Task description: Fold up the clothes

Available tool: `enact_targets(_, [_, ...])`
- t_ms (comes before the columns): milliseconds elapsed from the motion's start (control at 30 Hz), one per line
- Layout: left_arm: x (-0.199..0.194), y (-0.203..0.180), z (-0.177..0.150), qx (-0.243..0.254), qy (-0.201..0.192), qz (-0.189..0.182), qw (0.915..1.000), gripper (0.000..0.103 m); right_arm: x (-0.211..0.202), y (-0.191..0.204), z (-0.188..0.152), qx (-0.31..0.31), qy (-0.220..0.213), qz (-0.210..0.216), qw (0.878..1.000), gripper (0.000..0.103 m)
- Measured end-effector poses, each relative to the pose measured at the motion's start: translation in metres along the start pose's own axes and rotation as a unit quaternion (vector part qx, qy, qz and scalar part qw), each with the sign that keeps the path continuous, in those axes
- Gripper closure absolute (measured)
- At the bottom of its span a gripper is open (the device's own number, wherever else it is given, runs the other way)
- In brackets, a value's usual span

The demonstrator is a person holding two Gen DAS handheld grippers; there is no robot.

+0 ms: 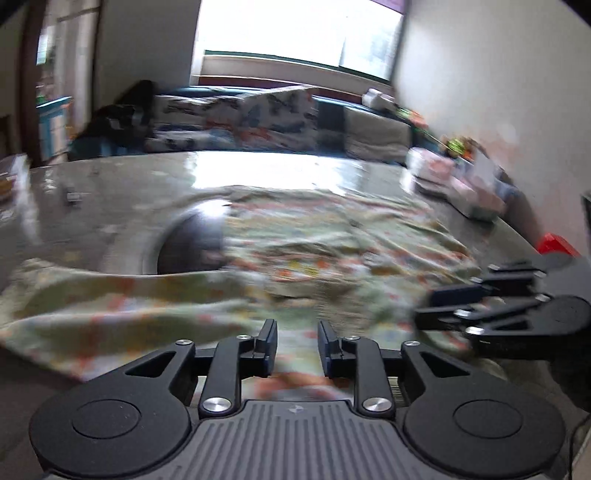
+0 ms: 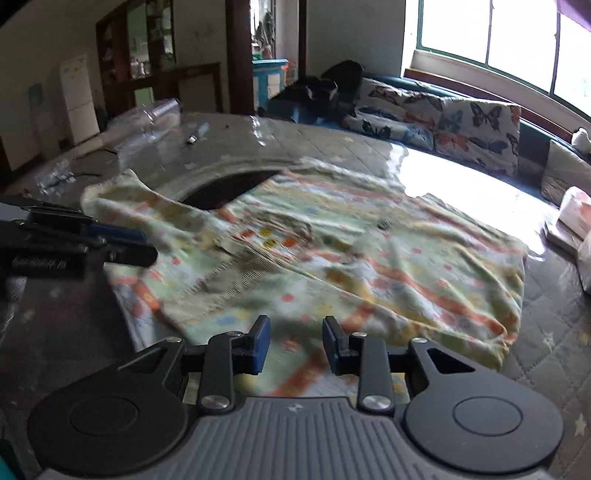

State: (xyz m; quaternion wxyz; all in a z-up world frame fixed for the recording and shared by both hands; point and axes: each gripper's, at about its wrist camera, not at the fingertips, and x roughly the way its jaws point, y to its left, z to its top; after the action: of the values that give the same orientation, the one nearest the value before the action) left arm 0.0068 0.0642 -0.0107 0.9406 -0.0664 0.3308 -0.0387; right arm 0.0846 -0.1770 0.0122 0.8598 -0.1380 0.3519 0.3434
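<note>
A pale green garment [image 2: 332, 258] printed with orange, yellow and white patches lies spread and rumpled across the middle of the bench [image 2: 258, 147], one sleeve reaching out to the left in the right wrist view. Its near hem runs under both claws. A darker ribbed band, likely the neckline, shows near its centre. The left wrist view is blurred, so finer detail of the cloth is lost there.

The bench has a glossy grey top with a round dark opening [image 2: 225, 188] partly covered by the garment. Beyond it stands a sofa with butterfly-print cushions [image 2: 461, 122] under a bright window [image 2: 498, 33]. Clear plastic wrapping [image 2: 155, 118] lies at the bench's far left, and a white and pink pack [image 2: 572, 210] at its right edge.

The left claw [image 1: 297, 345] stands partly spread over the hem, with nothing pinched between its blue pads. The right claw [image 2: 295, 343] is likewise partly spread above the cloth, gripping nothing.
</note>
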Motion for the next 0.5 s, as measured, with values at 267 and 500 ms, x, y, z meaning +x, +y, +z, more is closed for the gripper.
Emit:
enact_targets(267, [-0.024, 0.079, -0.003, -0.087, -0.022, 0.142, 0.9857, 0.073, 0.011, 0.022, -0.001, -0.029, 0.003, 0.017, 0.999, 0.071])
enact_targets(500, [-0.028, 0.146, -0.001, -0.183, -0.035, 0.239, 0.953, 0.074, -0.007, 0.018, 0.004, -0.016, -0.015, 0.021, 1.0, 0.071])
